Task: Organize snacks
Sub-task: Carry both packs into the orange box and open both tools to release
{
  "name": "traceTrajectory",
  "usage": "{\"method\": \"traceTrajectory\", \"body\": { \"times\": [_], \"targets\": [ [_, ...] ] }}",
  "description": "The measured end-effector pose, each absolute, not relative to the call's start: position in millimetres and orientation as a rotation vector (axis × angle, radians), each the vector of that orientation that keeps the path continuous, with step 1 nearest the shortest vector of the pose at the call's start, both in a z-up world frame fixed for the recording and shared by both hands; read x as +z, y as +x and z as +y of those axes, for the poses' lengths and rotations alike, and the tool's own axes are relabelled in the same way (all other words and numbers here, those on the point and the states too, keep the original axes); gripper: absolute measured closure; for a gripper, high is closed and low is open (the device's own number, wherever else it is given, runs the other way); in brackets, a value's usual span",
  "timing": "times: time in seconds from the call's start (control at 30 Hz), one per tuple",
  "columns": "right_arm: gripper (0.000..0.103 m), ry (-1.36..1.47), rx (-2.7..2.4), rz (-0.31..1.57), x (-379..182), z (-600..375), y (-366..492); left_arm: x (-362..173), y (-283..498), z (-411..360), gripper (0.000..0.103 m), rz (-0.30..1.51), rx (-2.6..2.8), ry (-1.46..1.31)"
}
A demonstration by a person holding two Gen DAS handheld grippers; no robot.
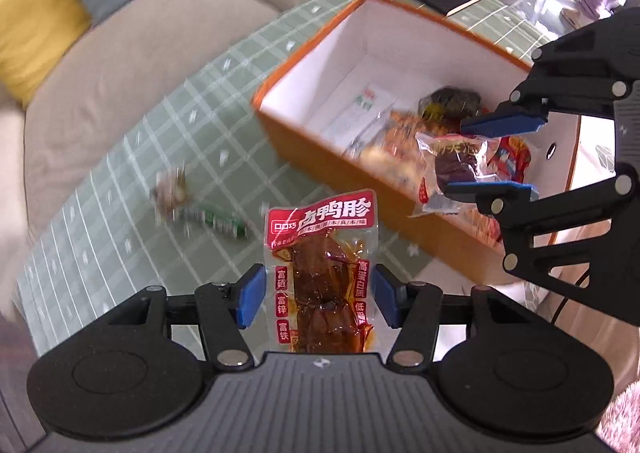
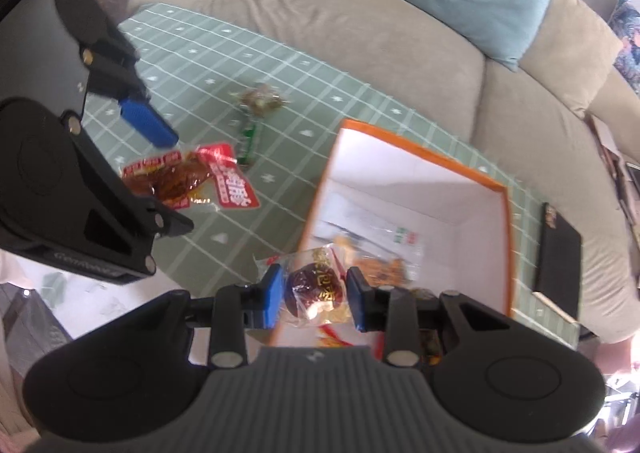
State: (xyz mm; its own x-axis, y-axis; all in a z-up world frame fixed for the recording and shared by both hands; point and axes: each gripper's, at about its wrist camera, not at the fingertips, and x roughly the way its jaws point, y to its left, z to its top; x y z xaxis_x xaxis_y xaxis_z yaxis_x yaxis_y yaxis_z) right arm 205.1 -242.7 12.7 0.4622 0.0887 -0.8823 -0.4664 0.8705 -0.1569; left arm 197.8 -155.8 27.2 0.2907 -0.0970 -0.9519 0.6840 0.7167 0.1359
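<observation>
Left gripper (image 1: 318, 295): pointing steeply down, clamped on a red pouch (image 1: 320, 273) of braised meat that stands up between the blue pads. It hangs over the green checked tablecloth (image 1: 132, 181), just outside the box's near corner.

Right gripper (image 2: 316, 297): also tilted steeply down, pads squeezed onto a small clear packet (image 2: 316, 287) with a dark round sweet inside. It sits right at the box's near wall, about over the rim.

Box (image 1: 296, 133): orange outside, white inside, open on top, resting on the tablecloth. A few snack packs are already piled in the end nearest the right gripper, kinda blurry so can't read them.

Loose snacks: a brownish wrapped one (image 2: 260, 99) and a green wrapper (image 2: 248, 137) lie touching each other on the cloth, well apart from the box on the sofa side.

Black case (image 2: 558, 249): flat on the cloth beside the box's far side.

Sofa (image 2: 360, 25): beige, behind the box, with yellow and blue cushions.
</observation>
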Motion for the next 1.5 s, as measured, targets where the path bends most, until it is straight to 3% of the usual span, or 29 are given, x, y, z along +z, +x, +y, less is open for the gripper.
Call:
{"method": "traceTrajectory", "body": {
  "times": [0.27,0.67,1.17,1.5],
  "targets": [
    [0.071,-0.423,0.259,1.069,11.9,-293.5,224.7,38.9,229.0,-223.5,0.038,1.104,-0.609,0.654],
    [0.071,-0.391,0.181,1.166,-28.5,-345.5,253.2,-1.9,261.4,-292.4,0.038,1.119,-0.653,0.709],
    [0.071,-0.421,0.187,1.203,-81.2,-356.6,285.2,-66.1,300.9,-292.2,0.038,1.210,-0.646,0.697],
    [0.071,-0.429,0.222,1.181,-95.7,-349.2,302.1,-87.0,307.6,-300.1,0.038,1.162,-0.636,0.735]
  ]
}}
